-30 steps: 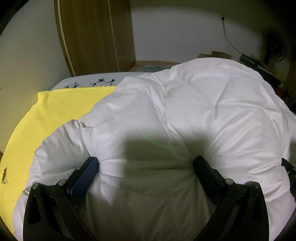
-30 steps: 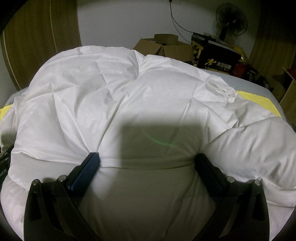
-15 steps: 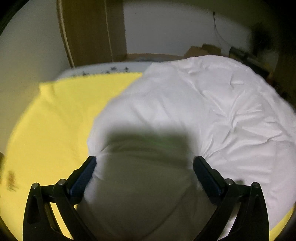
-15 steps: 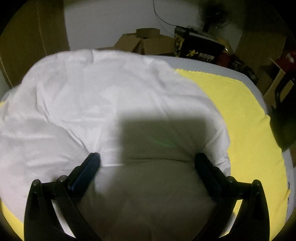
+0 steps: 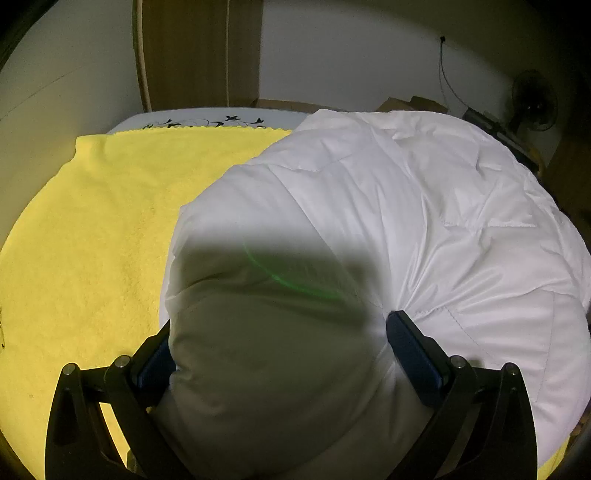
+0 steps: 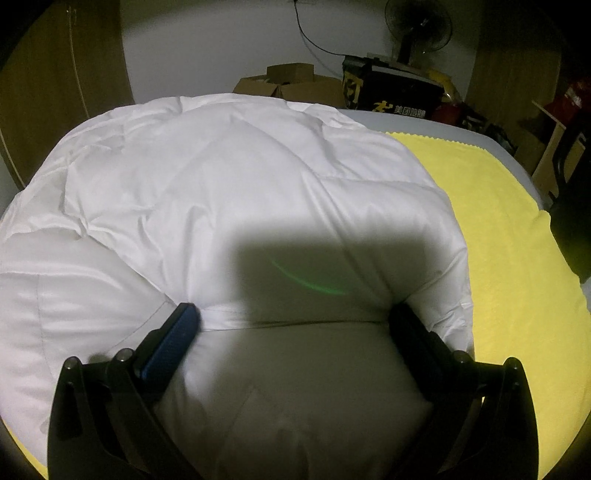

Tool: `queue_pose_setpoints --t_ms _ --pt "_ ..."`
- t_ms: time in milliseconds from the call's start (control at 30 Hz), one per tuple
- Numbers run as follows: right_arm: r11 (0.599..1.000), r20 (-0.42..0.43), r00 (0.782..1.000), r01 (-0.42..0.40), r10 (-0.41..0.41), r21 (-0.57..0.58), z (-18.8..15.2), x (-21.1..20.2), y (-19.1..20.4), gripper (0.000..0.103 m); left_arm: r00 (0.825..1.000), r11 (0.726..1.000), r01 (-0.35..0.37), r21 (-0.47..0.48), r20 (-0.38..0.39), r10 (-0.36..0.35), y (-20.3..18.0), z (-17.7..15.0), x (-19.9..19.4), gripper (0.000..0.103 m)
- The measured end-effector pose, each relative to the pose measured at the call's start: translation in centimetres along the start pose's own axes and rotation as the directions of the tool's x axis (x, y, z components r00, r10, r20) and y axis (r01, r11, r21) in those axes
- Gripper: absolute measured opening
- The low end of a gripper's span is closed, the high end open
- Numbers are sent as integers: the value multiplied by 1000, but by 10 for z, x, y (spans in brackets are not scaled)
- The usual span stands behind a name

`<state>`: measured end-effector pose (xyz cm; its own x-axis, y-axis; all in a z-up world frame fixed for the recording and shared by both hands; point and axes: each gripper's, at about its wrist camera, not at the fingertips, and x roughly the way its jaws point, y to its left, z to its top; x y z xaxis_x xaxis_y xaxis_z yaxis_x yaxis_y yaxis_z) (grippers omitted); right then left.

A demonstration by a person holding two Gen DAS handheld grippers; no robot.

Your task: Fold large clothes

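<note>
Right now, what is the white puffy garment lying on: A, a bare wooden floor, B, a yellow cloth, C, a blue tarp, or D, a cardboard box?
B: the white puffy garment rests on a yellow cloth, which shows beside it in both wrist views, while the left gripper and right gripper each have a bulge of it between their fingers.

Home bedroom, wooden wardrobe (image 5: 199, 55), standing fan (image 6: 419, 22), cardboard boxes (image 6: 288, 83)
</note>
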<state>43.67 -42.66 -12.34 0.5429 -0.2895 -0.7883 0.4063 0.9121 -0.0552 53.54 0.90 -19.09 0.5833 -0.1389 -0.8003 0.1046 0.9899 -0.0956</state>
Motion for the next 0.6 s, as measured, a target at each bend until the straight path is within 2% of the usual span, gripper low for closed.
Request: queue_pose_setpoints --t_ms 367,467,533,567,600 --pt "1000 3 1000 0 0 1 -2 -3 0 102 1000 1000 12 -5 8 -12 -4 -3 -2 103" --pt "1000 25 1000 -14 14 8 -3 -6 -2 103 998 997 63 -35 25 -62 6 -2 -5 102" --pt "999 34 999 -27 27 21 -5 -9 -4 103 988 986 144 -78 59 -140 19 -4 -11 103" --pt "999 41 999 -33 32 25 -6 -10 -5 103 986 985 160 -71 68 -156 23 -6 -16 103" --pt "999 46 998 -38 37 28 -6 -11 -6 103 989 990 132 -43 76 -129 24 -8 -25 103"
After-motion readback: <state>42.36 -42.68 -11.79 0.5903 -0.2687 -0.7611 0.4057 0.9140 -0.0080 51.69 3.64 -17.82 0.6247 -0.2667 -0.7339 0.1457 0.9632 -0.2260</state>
